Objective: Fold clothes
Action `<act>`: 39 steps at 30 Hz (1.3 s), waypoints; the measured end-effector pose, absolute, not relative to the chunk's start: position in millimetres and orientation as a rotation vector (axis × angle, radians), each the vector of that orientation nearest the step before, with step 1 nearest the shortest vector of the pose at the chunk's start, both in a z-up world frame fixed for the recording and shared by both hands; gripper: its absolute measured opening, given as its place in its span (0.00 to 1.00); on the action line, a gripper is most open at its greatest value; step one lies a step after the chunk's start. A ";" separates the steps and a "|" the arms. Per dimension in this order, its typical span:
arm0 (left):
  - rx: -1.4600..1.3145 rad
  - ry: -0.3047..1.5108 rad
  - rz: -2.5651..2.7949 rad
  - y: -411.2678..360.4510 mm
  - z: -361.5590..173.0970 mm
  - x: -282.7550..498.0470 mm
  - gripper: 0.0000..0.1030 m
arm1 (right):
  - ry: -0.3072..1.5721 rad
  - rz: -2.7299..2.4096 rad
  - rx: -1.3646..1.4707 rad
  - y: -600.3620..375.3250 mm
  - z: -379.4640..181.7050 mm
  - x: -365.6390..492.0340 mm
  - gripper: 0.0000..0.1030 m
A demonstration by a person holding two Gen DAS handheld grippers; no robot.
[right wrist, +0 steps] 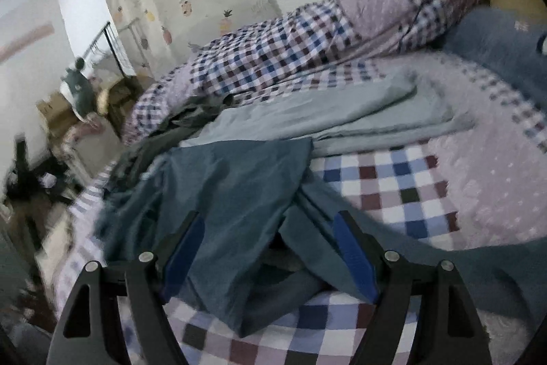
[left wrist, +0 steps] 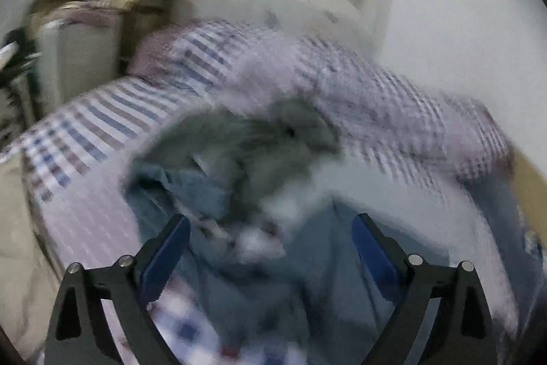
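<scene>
Blue garment (right wrist: 232, 194) btwn open gripper (right wrist: 270, 252)

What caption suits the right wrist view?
Open right gripper over a rumpled teal garment on a checked bedspread, a pale green garment behind.

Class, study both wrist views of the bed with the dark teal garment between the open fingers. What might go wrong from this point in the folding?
1. The right gripper stands open over a bunched ridge of the dark teal garment; closing here may pinch several layers, or the checked bedsheet too.
2. The left wrist view is heavily blurred; the open left gripper may miss its intended edge.
3. The pale green folded cloth lies close behind and could get dragged.
</scene>
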State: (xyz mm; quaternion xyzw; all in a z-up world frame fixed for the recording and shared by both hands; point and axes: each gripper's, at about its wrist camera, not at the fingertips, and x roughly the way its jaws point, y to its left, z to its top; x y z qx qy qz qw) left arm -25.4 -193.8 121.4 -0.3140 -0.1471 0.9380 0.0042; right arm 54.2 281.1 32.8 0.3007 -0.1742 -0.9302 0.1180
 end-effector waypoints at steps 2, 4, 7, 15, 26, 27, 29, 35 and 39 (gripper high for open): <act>-1.026 -0.367 2.826 -159.0 96.3 -3.7 0.94 | -0.489 -2.654 0.898 282.1 31.6 52.8 0.79; -1.046 -0.276 2.747 -128.6 77.8 15.9 0.94 | -0.463 -2.582 0.915 281.9 30.3 51.4 0.79; -1.050 -0.057 2.710 -86.3 61.9 37.9 0.94 | -0.262 -2.476 0.955 261.9 26.5 54.5 0.79; -1.154 -0.014 2.723 -72.5 43.1 18.3 0.45 | 0.092 -2.381 1.119 209.5 -10.1 52.9 0.42; -0.936 -0.627 2.571 -144.0 72.6 14.5 0.03 | -0.158 -2.254 0.844 235.8 33.7 72.6 0.03; -0.871 -0.669 2.533 -149.6 80.6 19.4 0.03 | -0.222 -2.220 0.795 241.8 41.1 75.8 0.03; -0.712 -0.776 2.461 -164.6 96.6 30.8 0.02 | -0.345 -2.147 0.697 254.0 55.9 82.3 0.03; -0.816 -0.905 2.536 -197.4 76.8 22.5 0.04 | -0.759 -2.294 0.544 312.6 62.0 72.8 0.06; -0.954 -0.969 2.609 -217.4 57.0 12.4 0.41 | -0.849 -2.567 1.034 331.6 -2.5 39.2 0.08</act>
